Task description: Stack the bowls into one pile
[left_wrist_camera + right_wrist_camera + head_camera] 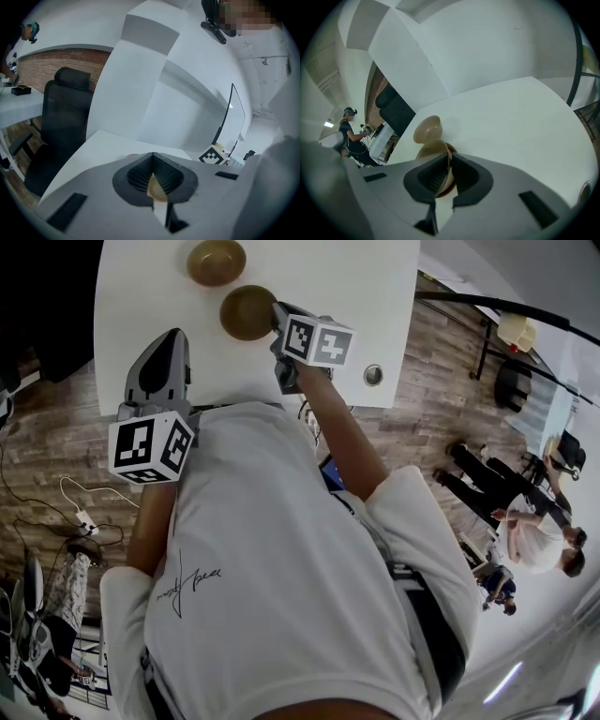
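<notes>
White table (356, 277) fills the top of the head view, with wooden floor (56, 418) to either side of it. Two brown bowls stand apart at the top centre: the farther bowl (216, 261) against the upper edge, and the nearer bowl (246, 312) just below and right of it. The right gripper (278, 317) reaches to the right-hand rim of the nearer bowl. The left gripper (169, 338) sits at left of centre over the table's near edge, well apart from both bowls.

Left gripper view: the jaws meet at their tips, so the left gripper (152, 157) is closed. A pale patch shows low in the gap between the pads; what it is cannot be told. A black office chair (65, 122) stands at left, the table (108, 145) runs across centre, and a monitor (234, 117) stands at right.

Right gripper view: the right gripper (449, 157) is clamped on the rim of the nearer bowl (433, 149), which stands between the pads at lower centre. The farther bowl (427, 129) sits just above it in the frame, resting on the table (511, 122).

Step in hand, as judged: one bowl is grasped for transfer and no stack exists yet. The next move calls for lifting the nearer bowl clear, carrying it over the farther bowl, levelling it, centring it above the opening, lowering it until nested, then opening the jaws.
</notes>
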A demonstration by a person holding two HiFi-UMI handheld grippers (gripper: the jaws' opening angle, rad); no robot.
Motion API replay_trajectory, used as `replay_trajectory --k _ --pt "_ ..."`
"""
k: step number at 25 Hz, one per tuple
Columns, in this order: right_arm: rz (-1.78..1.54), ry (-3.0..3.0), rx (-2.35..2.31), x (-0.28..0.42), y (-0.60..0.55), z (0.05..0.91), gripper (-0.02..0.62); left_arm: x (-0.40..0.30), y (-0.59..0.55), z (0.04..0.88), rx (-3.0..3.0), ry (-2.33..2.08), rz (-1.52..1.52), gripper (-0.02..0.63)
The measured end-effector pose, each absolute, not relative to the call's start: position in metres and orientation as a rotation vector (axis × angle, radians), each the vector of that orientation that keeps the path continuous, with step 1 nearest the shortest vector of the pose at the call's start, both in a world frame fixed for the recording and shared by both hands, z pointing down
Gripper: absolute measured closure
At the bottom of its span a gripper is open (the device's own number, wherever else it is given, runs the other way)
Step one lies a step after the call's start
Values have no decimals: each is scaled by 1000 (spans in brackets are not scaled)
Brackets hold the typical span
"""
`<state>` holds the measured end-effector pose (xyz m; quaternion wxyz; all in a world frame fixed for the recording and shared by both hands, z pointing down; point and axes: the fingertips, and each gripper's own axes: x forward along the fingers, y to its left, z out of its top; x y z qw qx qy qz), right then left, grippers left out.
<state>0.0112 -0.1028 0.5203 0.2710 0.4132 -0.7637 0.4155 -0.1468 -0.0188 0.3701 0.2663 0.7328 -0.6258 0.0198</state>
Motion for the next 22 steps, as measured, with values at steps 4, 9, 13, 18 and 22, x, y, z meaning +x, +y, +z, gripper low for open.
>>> replay_trajectory --k 4,9,13,18,22 --pt "1111 -2047 1107 13 -103 522 563 -145 -21 370 1978 -1686 52 600" --pt "1107 -2061 1099 12 -103 522 526 -144 -21 370 1981 -1680 54 600" --pt "1094 -2058 1105 13 -102 521 522 -142 -22 371 1983 -1669 58 600" --pt "1073 -2059 1125 18 -103 519 520 -139 -22 372 1985 -1663 56 600" --pt "1070 -2070 1132 22 -104 516 520 -135 -23 373 1986 -1654 56 600"
